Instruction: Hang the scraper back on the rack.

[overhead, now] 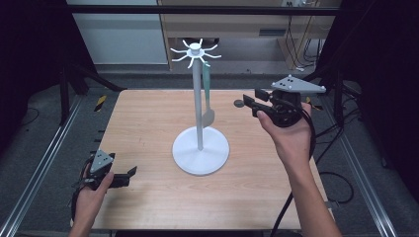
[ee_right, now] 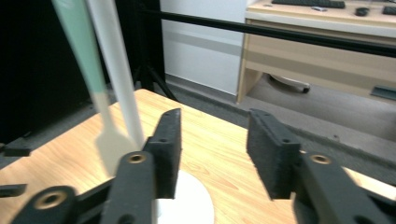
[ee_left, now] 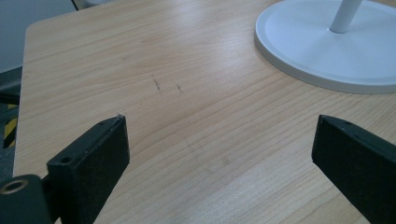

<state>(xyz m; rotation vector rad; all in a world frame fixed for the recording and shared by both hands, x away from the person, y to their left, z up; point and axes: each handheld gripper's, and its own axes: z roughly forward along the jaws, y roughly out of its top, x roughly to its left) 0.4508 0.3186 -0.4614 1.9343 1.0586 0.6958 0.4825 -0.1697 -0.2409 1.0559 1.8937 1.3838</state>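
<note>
Green in the handle, pale in the blade: found the spatula [overhead: 206,81] hanging from a hook at the crown of the white stand [overhead: 198,103], just beside the pole, on the side turned to the right hand. Read its long axis as plumb, handle up, blade down and clear of the wooden table [overhead: 148,123].

Placed the right gripper [overhead: 249,102] raised above the table, near the spatula at about the height of its lower handle, jaws pointing across at the stand. Saw those jaws roughly half parted with nothing between them. Checked the right gripper view: caught the spatula [ee_right: 79,42] and the pole [ee_right: 114,60] both off to the left of the right gripper [ee_right: 215,121], outside the gap, the pole just beside the nearer jaw and the blade low beside it. Judged the coming move to hinge on that offset: would call for a swing toward the pole side, so as to bring the hanging handle into the gap, pads flanking the upright axis.

Found the left gripper [overhead: 129,175] low at the near left corner, well apart from the stand. Confirmed in the left gripper view, with the left gripper [ee_left: 219,135] spread wide and empty over bare wood, the base [ee_left: 327,51] ahead. Counted the right hand by far the nearer.
</note>
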